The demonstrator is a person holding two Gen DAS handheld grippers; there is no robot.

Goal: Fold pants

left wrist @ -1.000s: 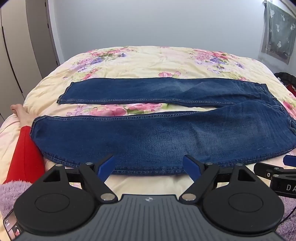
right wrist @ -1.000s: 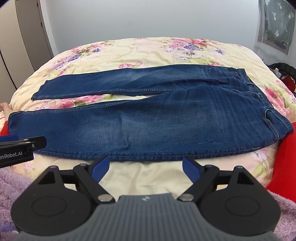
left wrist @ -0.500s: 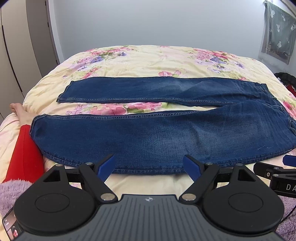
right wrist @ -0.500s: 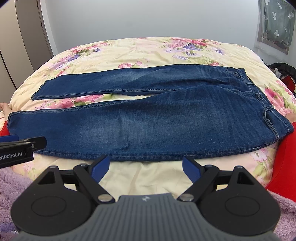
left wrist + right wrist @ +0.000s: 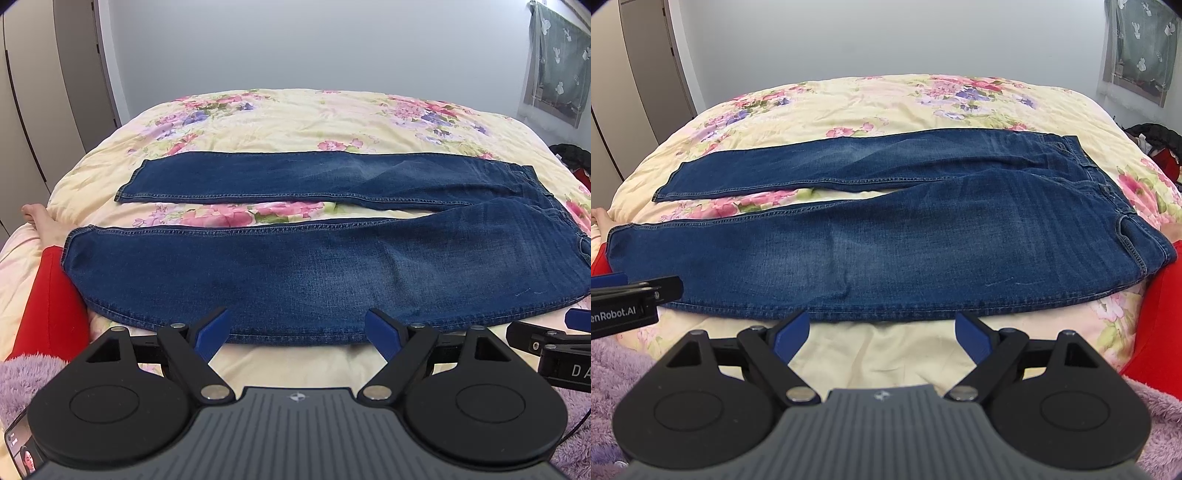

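Blue jeans (image 5: 314,273) lie flat (legs apart) on the floral quilt (image 5: 295,122); left gripper (image 5: 298,325) and right gripper (image 5: 882,326) hover with jaws spread, empty

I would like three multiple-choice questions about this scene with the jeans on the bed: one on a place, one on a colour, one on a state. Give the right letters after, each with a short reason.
1. Where is the waistband of the jeans in the right wrist view?
A. at the right end
B. at the left end
C. hidden under the quilt

2. What colour are the fingertips of the left gripper?
A. red
B. blue
C. white

3. What is the state of the right gripper?
A. shut on the jeans
B. shut on nothing
C. open, holding nothing

Answers:
1. A, since the button and pocket edge lie at the right while both leg hems point left on the floral quilt.
2. B, both pads are blue on black arms.
3. C, its fingers stand wide apart just short of the near edge of the denim.
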